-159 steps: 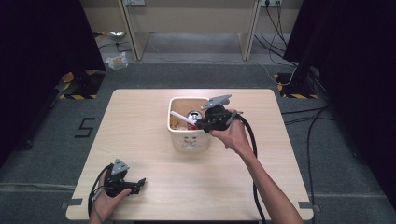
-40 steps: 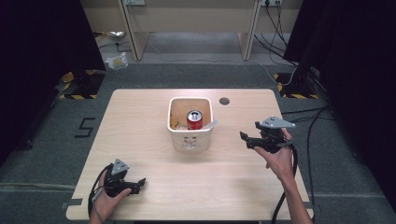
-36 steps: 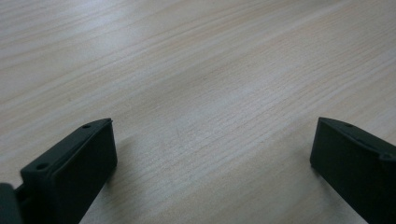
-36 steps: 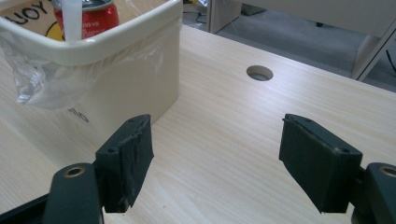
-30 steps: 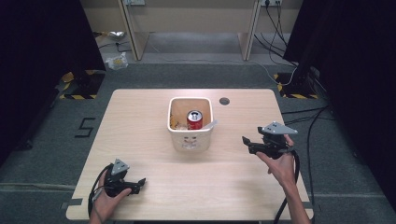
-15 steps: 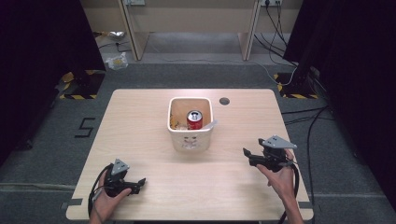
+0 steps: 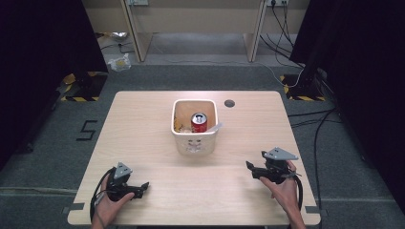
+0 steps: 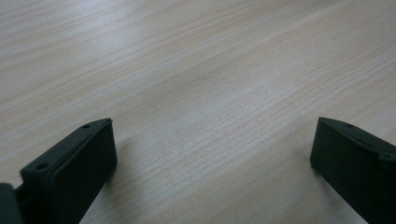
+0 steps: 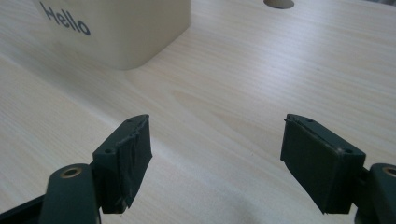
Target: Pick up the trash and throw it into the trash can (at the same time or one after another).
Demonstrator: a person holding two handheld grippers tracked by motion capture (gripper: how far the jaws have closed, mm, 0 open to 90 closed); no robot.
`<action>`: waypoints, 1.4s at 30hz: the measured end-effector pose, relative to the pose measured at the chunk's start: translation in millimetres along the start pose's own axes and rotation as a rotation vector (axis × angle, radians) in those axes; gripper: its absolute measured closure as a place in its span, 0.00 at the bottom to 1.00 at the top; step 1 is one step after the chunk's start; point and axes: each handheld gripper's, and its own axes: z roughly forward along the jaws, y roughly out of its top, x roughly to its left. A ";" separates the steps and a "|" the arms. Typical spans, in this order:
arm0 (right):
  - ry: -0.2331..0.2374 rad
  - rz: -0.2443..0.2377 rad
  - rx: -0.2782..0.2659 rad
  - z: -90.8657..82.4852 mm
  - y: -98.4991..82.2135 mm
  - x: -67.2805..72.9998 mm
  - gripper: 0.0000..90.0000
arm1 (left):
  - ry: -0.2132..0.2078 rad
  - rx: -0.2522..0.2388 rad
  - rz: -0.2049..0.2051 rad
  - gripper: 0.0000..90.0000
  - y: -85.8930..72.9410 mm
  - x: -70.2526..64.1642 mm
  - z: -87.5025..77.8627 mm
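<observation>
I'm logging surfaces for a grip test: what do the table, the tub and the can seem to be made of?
Table: pale wood or wood-look laminate with a matte finish; fine straight grain shows close up in both gripper views.
Tub: probably cream plastic, smooth and slightly glossy, with rounded corners and "Hello" printed on its side.
Can: likely metal, with a red body and a silvery top.

Bench [image 8: 210, 70]: pale wood, fine straight grain, smooth with a soft sheen under the left gripper's fingers [image 8: 70, 168]. Those fingers: matt black plastic. Right gripper's fingers [image 9: 128, 158]: same matt black, pad face rough and frayed. Beyond them, cream bin [image 9: 126, 32]: smooth matt plastic. Inside it, red can [image 7: 198, 122]: glossy metal.
</observation>
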 end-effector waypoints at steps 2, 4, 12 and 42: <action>0.003 0.003 0.008 0.6 -3.3 1.6 0.27 | 0.000 0.000 0.000 0.00 0.0 0.0 0.0; 0.007 0.000 0.021 1.9 -7.0 2.6 0.27 | 0.000 -0.001 0.000 0.00 0.0 0.0 0.0; 0.006 0.007 0.056 2.8 -22.4 6.7 0.25 | 0.000 0.000 0.000 0.00 0.0 0.0 0.0; -0.003 -0.005 0.149 0.8 -48.1 20.4 0.18 | 0.000 0.001 0.001 0.00 0.0 0.0 -0.1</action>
